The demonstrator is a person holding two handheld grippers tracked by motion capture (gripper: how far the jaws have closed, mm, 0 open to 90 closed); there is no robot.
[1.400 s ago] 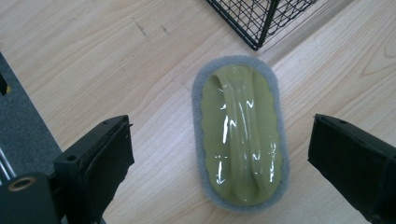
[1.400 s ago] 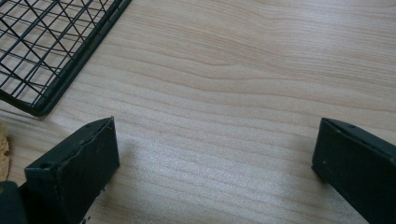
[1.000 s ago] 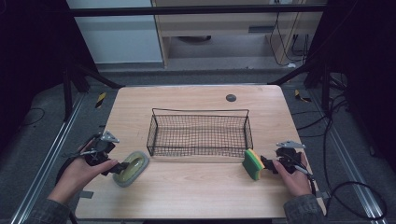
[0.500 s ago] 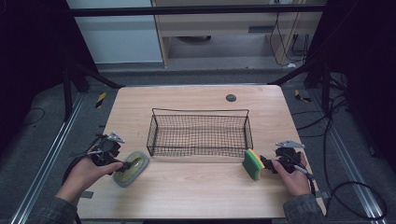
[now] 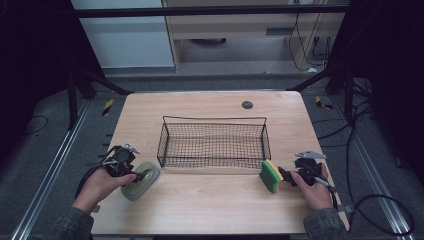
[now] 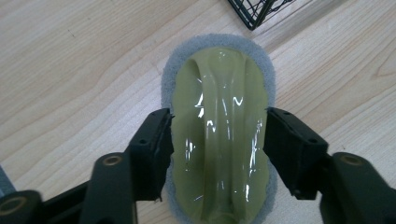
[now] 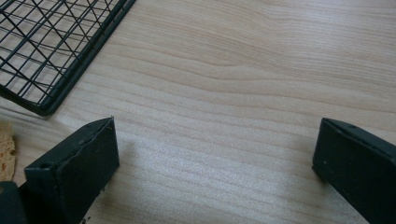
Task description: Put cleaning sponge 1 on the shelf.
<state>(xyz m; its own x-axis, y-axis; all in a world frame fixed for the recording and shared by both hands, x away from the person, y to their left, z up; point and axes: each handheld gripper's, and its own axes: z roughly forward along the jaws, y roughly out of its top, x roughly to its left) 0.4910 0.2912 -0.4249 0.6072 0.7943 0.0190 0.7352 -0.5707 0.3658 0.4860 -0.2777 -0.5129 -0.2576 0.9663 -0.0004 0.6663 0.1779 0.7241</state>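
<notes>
A green scrubber with a grey pad (image 5: 140, 180) lies flat on the table, left of a black wire basket (image 5: 214, 118). My left gripper (image 5: 145, 175) reaches down over it. In the left gripper view its jaws have just been closing, and the pads (image 6: 159, 140) now touch both sides of the scrubber's glossy green top (image 6: 219, 93). A yellow and green sponge (image 5: 270, 176) stands on edge at the right. My right gripper (image 5: 286, 176) rests just right of the sponge. That gripper (image 7: 215, 140) is wide open over bare wood, with a sliver of the sponge (image 7: 5, 144) outside its left jaw.
The basket's corner shows in the left gripper view (image 6: 254, 11) and its mesh in the right gripper view (image 7: 70, 60). A small dark round disc (image 5: 247, 104) sits on the table behind the basket. Metal rails and cables run along the floor on both sides.
My left gripper has come down a little over the scrubber and its jaws have narrowed onto it. The right gripper and the sponge have stayed put.
</notes>
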